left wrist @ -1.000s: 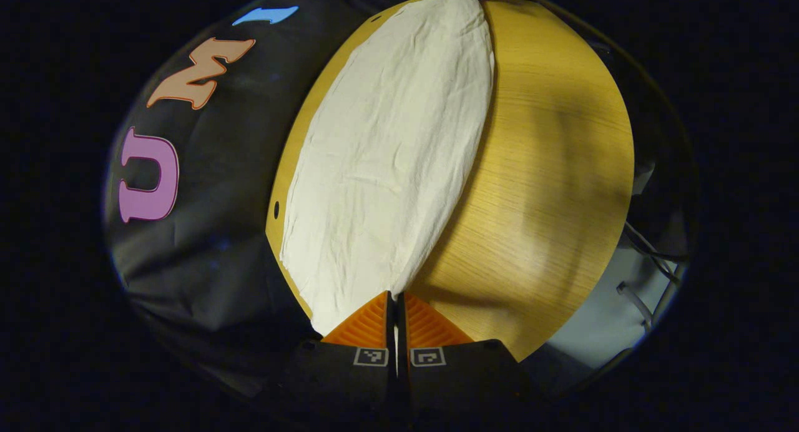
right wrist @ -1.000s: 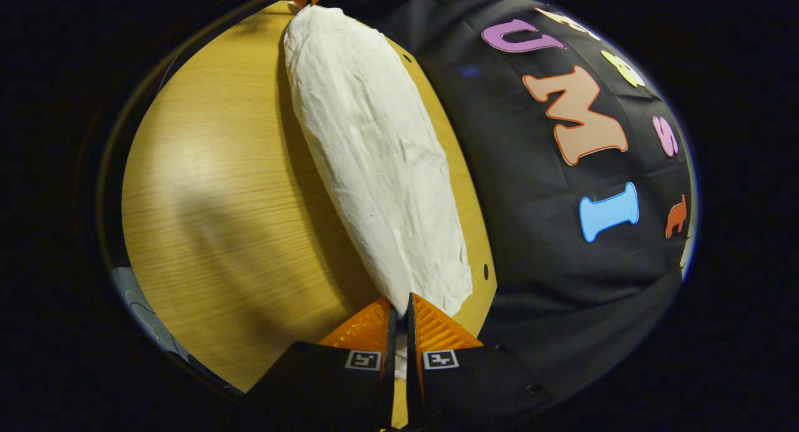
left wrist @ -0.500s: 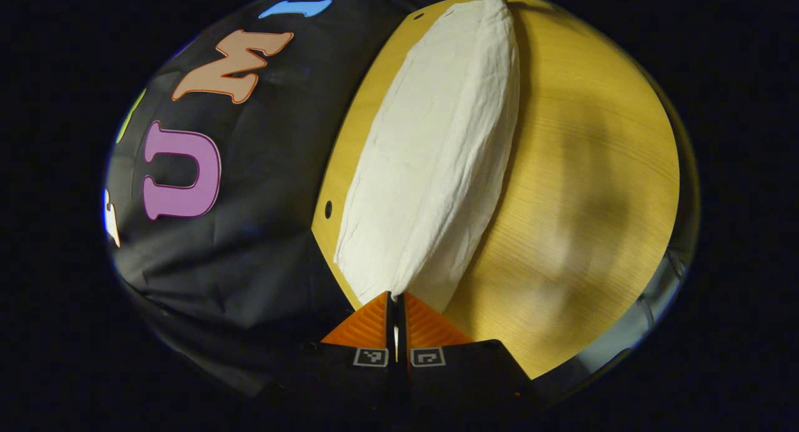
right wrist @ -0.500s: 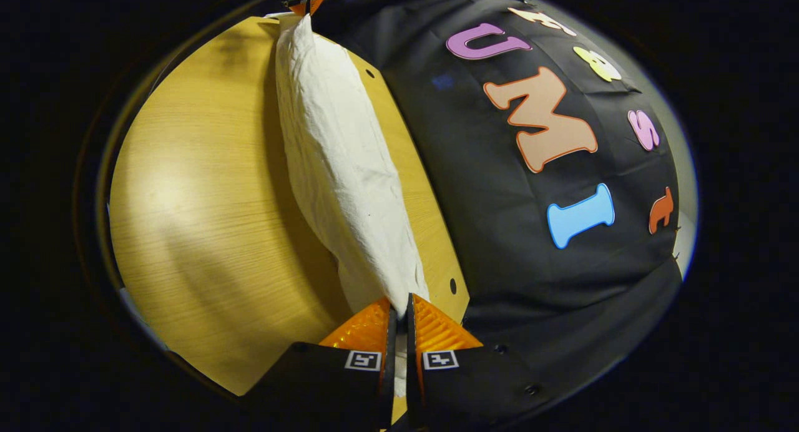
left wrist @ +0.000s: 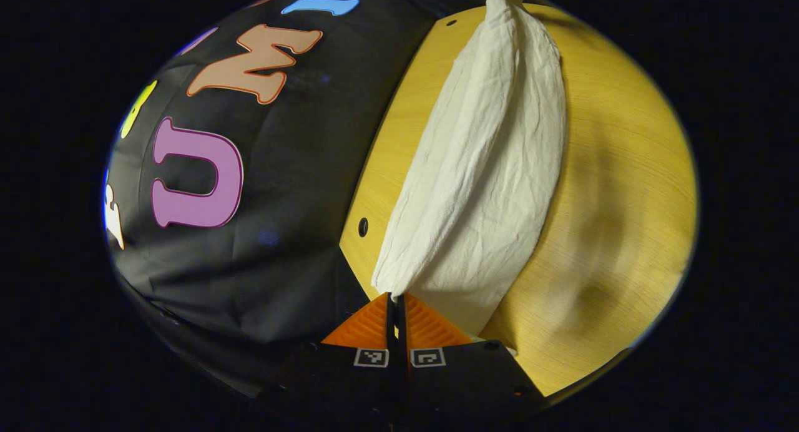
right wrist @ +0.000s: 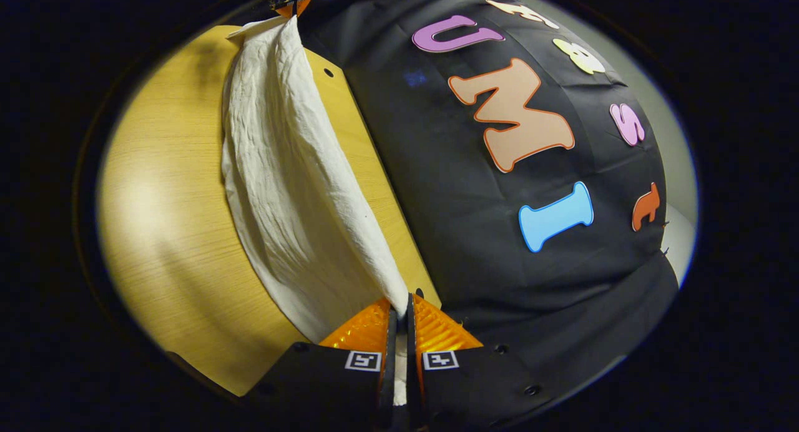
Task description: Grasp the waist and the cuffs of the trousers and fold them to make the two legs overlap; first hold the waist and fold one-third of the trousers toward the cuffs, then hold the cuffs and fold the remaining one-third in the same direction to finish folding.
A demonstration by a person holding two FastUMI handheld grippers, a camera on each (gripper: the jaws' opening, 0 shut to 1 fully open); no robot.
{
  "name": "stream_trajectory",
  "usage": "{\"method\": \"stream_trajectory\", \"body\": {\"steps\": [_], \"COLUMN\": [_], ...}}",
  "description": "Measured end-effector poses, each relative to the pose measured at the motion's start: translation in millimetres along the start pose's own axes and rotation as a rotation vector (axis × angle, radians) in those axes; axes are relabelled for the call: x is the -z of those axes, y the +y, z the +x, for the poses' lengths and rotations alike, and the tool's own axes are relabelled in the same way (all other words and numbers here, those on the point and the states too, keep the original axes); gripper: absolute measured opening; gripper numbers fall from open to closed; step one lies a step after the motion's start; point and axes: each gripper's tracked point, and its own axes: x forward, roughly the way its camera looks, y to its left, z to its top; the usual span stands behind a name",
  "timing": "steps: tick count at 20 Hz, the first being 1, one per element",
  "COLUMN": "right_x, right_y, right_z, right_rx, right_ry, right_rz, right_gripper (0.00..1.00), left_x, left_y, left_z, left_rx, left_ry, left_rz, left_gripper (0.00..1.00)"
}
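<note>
**Trousers lifted at both ends**

Each tool, left tool (left wrist: 395,301) and right tool (right wrist: 399,304), is clamped on one end of the crinkled cream cotton trousers (left wrist: 493,170), raised over the pale wooden worktop (left wrist: 624,188). The thin cloth could slip free, or the legs land misaligned.

— What is the left gripper (left wrist: 394,302) doing?
— Its two fingers are pressing together on one end of the trousers (left wrist: 487,170), holding that edge up.
— And the right gripper (right wrist: 399,304)?
— It is pinching the opposite end the same way, fingers closed on the fabric, with its tip showing far off in the left gripper view.
</note>
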Motion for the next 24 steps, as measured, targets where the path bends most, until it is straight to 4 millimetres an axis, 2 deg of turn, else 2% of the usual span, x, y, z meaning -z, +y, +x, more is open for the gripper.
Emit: {"method": "stream_trajectory", "body": {"steps": [2, 4, 5, 9, 12, 15, 16, 17, 21, 22, 23, 24], "right_x": [-8.1, -9.4, -10.8, -16.3, -12.9, -6.4, -4.3, -2.0, 1.6, 1.3, 3.2, 1.5], "right_y": [-7.8, -11.9, -13.1, -17.1, -17.5, -8.9, -4.1, 2.0, 24.2, 27.2, 26.3, 23.9], "right_z": [12.3, 24.2, 30.6, 57.1, 87.4, 124.3, 135.2, 145.9, 175.9, 177.2, 181.3, 180.4], "right_rx": [0.015, 0.027, 0.034, 0.068, 0.058, 0.041, 0.031, 0.022, -0.007, -0.006, -0.007, -0.002], "right_ry": [0.018, 0.05, 0.068, 0.101, 0.112, 0.119, 0.125, 0.13, 0.151, 0.16, 0.161, 0.159], "right_rz": [-0.012, -0.009, -0.002, -0.003, 0.034, 0.069, 0.084, 0.099, 0.136, 0.158, 0.182, 0.208], "right_gripper": [0.13, 0.07, 0.1, 0.1, 0.07, 0.07, 0.1, 0.07, 0.1, 0.13, 0.27, 0.51], "left_x": [-3.7, -11.0, -14.9, -26.1, -35.5, -43.2, -43.2, -42.8, -40.7, -41.3, -44.3, -47.2], "left_y": [13.0, 24.0, 27.5, 40.8, 46.4, 45.4, 42.0, 36.9, 32.8, 33.8, 32.7, 28.6], "left_z": [18.4, 37.7, 48.7, 85.4, 105.5, 129.1, 136.8, 146.2, 172.9, 173.1, 174.1, 168.6], "left_rx": [-0.001, 0.002, 0.01, 0.019, 0.015, 0.007, 0.011, 0.021, -0.017, -0.037, -0.042, -0.042], "left_ry": [-0.027, -0.063, -0.074, -0.106, -0.103, -0.09, -0.078, -0.063, -0.033, -0.03, -0.032, -0.045], "left_rz": [-0.018, -0.03, -0.04, -0.1, -0.123, -0.147, -0.146, -0.146, -0.179, -0.192, -0.21, -0.239], "left_gripper": [0.0, 0.0, 0.0, 0.0, 0.0, 0.0, 0.0, 0.0, 0.0, 0.0, 0.0, 0.02]}}
